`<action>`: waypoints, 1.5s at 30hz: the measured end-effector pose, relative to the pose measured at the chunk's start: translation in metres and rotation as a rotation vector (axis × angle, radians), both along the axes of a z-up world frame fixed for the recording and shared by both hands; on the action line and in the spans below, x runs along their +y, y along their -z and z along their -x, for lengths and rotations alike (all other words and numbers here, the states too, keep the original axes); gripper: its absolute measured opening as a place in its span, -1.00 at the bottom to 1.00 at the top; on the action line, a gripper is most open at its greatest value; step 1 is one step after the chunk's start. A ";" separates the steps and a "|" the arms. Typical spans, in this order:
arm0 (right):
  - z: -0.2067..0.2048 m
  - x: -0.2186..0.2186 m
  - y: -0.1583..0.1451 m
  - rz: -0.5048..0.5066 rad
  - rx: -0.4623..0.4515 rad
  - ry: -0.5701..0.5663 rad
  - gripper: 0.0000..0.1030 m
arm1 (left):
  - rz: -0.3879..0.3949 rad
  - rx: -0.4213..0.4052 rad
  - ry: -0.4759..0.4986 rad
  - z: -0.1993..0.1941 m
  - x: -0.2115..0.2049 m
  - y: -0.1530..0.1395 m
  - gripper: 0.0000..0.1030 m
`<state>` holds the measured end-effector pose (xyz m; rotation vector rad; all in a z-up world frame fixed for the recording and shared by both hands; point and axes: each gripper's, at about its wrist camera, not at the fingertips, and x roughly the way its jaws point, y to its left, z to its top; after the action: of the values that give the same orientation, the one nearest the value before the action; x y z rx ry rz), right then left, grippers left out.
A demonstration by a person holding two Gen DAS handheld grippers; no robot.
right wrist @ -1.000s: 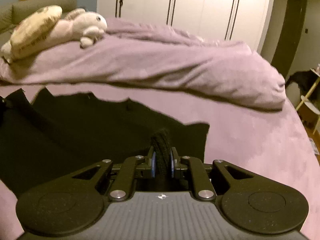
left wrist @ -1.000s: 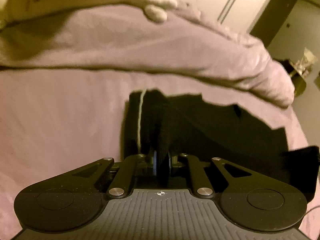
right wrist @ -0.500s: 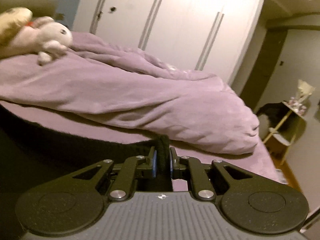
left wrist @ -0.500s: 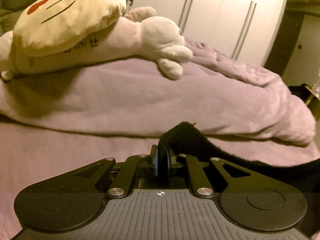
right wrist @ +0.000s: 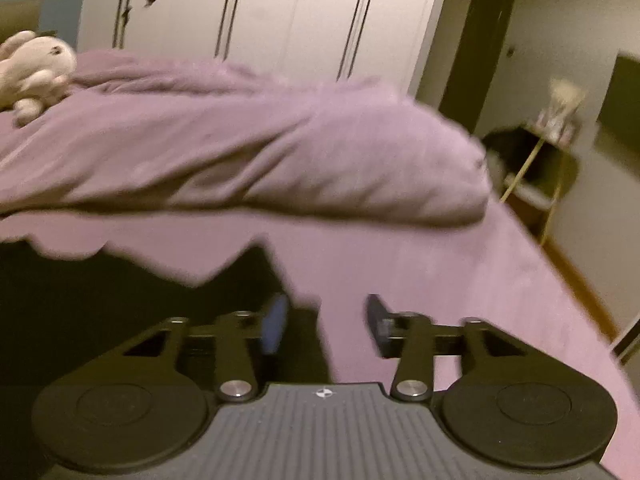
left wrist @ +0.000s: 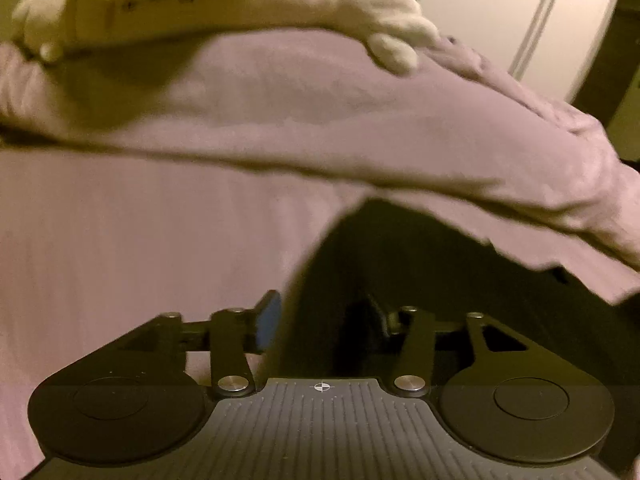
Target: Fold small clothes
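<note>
A black garment (left wrist: 420, 264) lies flat on the purple bed sheet (left wrist: 140, 240). In the left wrist view my left gripper (left wrist: 320, 320) is open, its fingers spread wide over the garment's left edge, holding nothing. In the right wrist view the same garment (right wrist: 120, 300) fills the lower left. My right gripper (right wrist: 326, 324) is open over the garment's right edge, with the cloth lying between the fingers and not pinched.
A bunched purple duvet (right wrist: 260, 152) lies across the bed behind the garment. A plush toy (left wrist: 248, 4) rests on it at the left, and shows too in the right wrist view (right wrist: 32, 72). White wardrobe doors (right wrist: 280, 20) stand behind. A small side table (right wrist: 536, 160) is right of the bed.
Both grippers were shut on the garment's edges and carried them up and forward. Now both have opened and let the cloth drop onto the bed.
</note>
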<state>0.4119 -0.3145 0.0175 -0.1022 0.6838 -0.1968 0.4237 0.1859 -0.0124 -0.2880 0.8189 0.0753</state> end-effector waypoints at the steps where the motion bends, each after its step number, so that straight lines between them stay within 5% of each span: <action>1: 0.012 0.000 0.006 -0.012 0.028 -0.004 0.14 | 0.032 0.027 0.013 0.008 0.001 0.004 0.11; 9: 0.030 0.000 0.043 -0.071 0.162 0.016 0.13 | 0.064 0.147 0.062 0.027 -0.010 0.031 0.07; 14: 0.015 0.012 0.042 -0.020 0.179 -0.049 -0.73 | 0.039 0.182 0.035 0.023 -0.021 0.035 -0.20; 19: 0.012 0.015 0.034 0.018 0.160 -0.060 -1.00 | -0.011 0.191 0.055 0.025 -0.028 0.032 -0.32; 26: 0.015 0.013 0.035 0.078 0.157 0.025 -1.00 | -0.027 0.192 0.049 0.025 -0.031 0.029 -0.43; 35: 0.052 0.015 0.022 -0.081 0.150 -0.006 -0.93 | -0.014 0.182 0.002 0.028 -0.016 0.024 -0.58; 43: 0.097 -0.003 0.030 -0.266 0.199 0.108 -0.38 | 0.022 0.172 -0.079 0.060 0.010 0.021 0.03; 45: 0.105 -0.009 0.035 -0.324 0.201 0.145 -0.26 | 0.056 0.177 -0.070 0.068 0.011 0.023 0.05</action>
<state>0.3070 -0.3235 -0.0173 0.2420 0.9157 -0.2143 0.3560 0.1973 -0.0359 -0.3666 0.9882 0.1447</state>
